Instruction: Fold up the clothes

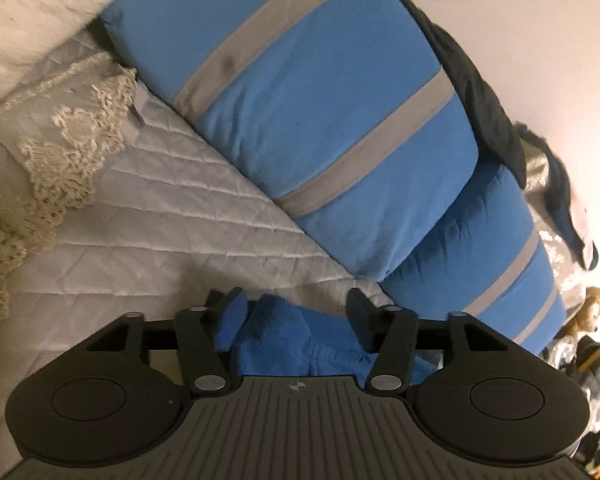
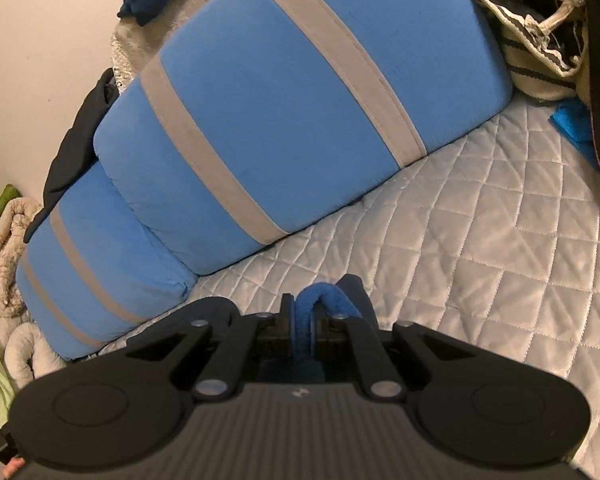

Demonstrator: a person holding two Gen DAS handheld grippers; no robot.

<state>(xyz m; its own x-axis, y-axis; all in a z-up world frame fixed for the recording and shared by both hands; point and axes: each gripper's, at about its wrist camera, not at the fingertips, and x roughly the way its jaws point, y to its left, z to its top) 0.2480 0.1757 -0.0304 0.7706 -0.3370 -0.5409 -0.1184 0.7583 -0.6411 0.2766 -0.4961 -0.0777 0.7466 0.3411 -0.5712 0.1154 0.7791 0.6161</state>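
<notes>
A fuzzy dark blue garment (image 1: 284,336) lies bunched on the quilted white bedspread (image 1: 148,240), right under my left gripper (image 1: 294,306). The jaws stand apart with the cloth loose between them, and neither pad presses on it. In the right wrist view my right gripper (image 2: 306,312) is shut on a fold of the same blue garment (image 2: 320,294), which loops up over the closed fingertips just above the bedspread (image 2: 480,240). The rest of the garment is hidden under both gripper bodies.
Two blue cushions with grey stripes (image 1: 320,112) (image 2: 284,120) lean along the wall behind the bedspread. A lace cloth (image 1: 60,152) lies at the left. Dark clothing (image 1: 480,100) sits behind the cushions. A striped tote bag (image 2: 540,40) stands at the far right, and crumpled bedding (image 2: 4,260) at the left.
</notes>
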